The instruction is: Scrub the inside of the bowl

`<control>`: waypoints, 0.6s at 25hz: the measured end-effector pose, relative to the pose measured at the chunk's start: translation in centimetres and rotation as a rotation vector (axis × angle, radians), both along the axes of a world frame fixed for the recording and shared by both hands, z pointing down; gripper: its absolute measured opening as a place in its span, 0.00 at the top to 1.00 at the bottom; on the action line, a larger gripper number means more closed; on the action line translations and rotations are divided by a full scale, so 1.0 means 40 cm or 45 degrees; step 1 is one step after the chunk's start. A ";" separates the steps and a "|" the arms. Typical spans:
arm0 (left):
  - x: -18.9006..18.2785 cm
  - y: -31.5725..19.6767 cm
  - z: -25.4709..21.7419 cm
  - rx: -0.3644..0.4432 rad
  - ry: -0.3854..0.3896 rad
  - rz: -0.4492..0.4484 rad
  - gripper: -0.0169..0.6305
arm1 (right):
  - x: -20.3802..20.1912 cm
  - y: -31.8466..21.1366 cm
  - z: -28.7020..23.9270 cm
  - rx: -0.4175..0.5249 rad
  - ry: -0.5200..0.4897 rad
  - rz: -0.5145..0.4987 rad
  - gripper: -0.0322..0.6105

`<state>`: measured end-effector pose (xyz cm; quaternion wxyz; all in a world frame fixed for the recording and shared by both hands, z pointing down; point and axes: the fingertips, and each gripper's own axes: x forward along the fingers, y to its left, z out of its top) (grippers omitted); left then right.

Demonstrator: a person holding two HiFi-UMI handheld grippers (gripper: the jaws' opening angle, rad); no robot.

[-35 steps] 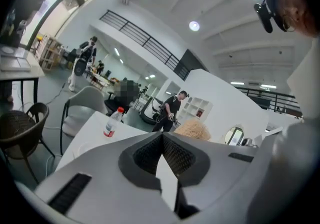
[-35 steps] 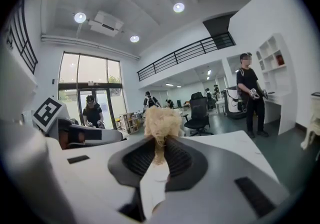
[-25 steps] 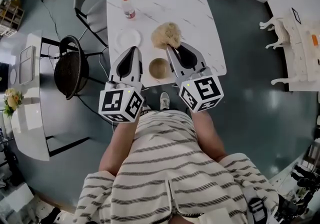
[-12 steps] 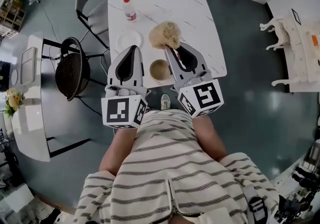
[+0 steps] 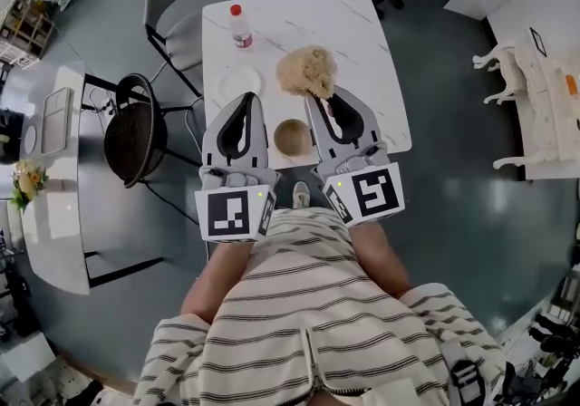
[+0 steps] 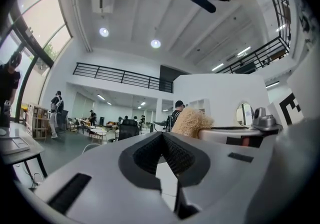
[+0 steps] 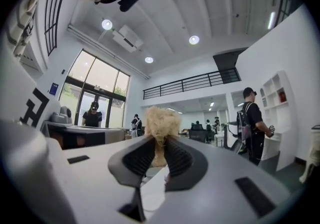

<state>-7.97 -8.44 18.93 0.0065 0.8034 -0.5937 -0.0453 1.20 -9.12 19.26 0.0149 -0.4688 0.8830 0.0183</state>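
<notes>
the scrubbing has not begun, as far as these views show. the bowl [image 5: 292,135] sits upright on the white table [image 5: 362,42], close to the near edge, and in the head view it lies between the two grippers with nothing in it and nothing touching it. the right gripper [image 5: 317,98] has its fingers [image 7: 177,158] pinched onto the tan, fibrous scrubber [image 5: 306,72], whose bulk sticks out past the tips; in the head view that tuft lies beyond the bowl, toward the middle of the table, not over its mouth. the left gripper [image 5: 245,101] has its fingers [image 6: 150,155] brought together at the tips with nothing between them, so it is not steadying the bowl (its own view looks out across the room, not down at the rim). what looks done is only the picking up of the scrubber. what seems left is nearly everything: bringing the scrubber back and down into the bowl, probably bracing the bowl with the free gripper, and working round the inner wall and the bottom. a small white plate [image 5: 240,82] and a red-capped bottle [image 5: 239,28] stand further back on the table, apart from the bowl.
</notes>
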 end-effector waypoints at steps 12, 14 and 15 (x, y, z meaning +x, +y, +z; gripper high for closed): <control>0.011 0.003 0.012 -0.019 -0.011 0.001 0.97 | 0.007 -0.005 -0.003 0.018 0.000 0.004 0.85; 0.013 0.002 0.018 -0.020 -0.008 0.004 0.97 | 0.011 -0.007 -0.001 0.020 -0.001 0.008 0.85; 0.016 0.001 0.021 -0.021 -0.008 0.007 0.97 | 0.014 -0.008 0.001 0.020 0.000 0.012 0.85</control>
